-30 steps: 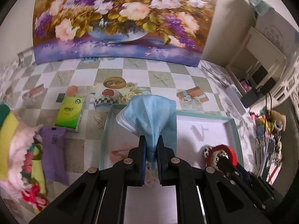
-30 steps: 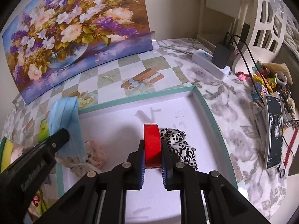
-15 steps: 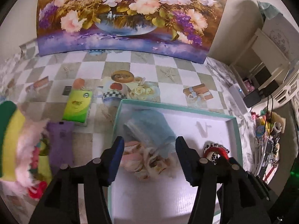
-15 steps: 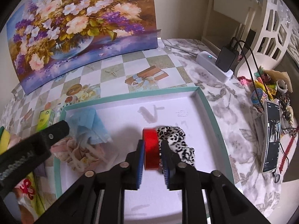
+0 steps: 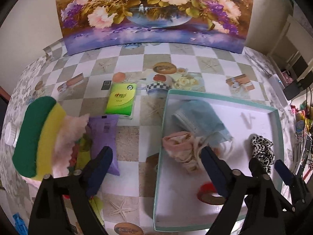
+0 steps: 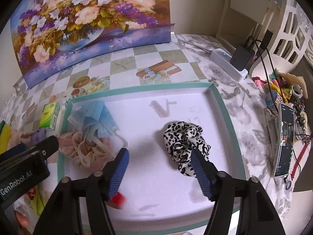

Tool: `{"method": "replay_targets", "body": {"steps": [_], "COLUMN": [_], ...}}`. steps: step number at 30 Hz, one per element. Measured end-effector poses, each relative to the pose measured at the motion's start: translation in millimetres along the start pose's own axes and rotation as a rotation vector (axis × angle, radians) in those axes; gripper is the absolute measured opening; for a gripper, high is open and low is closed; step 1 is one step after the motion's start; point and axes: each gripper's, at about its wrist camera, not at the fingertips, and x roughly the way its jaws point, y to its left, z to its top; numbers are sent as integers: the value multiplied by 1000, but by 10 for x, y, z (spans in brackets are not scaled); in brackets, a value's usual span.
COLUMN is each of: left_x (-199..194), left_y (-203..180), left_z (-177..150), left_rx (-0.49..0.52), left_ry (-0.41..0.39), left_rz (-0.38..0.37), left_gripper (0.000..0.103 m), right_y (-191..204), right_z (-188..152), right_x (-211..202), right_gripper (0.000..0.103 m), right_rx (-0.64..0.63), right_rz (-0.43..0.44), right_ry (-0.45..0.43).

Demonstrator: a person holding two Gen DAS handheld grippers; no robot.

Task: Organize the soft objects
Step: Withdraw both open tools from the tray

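Lying in the near-left part of the teal-rimmed white tray, the blue face mask sits ahead of the left hand-held gripper, its lower edge draped over a crumpled pink cloth. Neither is between that gripper's fingers: the jaws are opening wide and empty, the left finger over the purple pouch outside the tray and the right finger just short of the pink cloth. The gripper points steeply down at the bench, straddling the tray's left wall.

The right hand-held gripper also tilts steeply down over the tray's middle, jaws opening with nothing pressed between them. A red tape roll lies released on the tray floor, partly hidden beneath its left finger; in the left wrist view the same roll rests flat near the tray's front. The leopard-print scrunchie lies just ahead of the right finger, whose tip overlaps it in the view; whether they touch cannot be told.

Outside the tray, to the left, lie a green tissue pack, the pouch, and a heap with a green-and-yellow sponge and fluffy pink fabric.
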Motion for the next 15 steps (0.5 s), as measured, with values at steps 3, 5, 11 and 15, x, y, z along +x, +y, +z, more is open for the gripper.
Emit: {"method": "replay_targets", "body": {"steps": [3,5,11,15], "left_x": [11,-3,-6,-5], "left_y": [13,23,54,72], "left_z": [-16,-24,-54,-68], "left_rx": [5,6,8,10], "left_ry": [3,-3,-3,-5], "left_rz": [18,23,38,53], "left_gripper": [97,98,103,103], "right_y": [3,-2,-17,-16], "right_z": [-14,-21,-43,-57], "right_x": [10,15,13,14], "right_gripper": [82,90,103,103], "right_rx": [1,3,13,11], "right_rz": [-1,-2,-4,-4], "right_ry": [8,14,16,14]}}
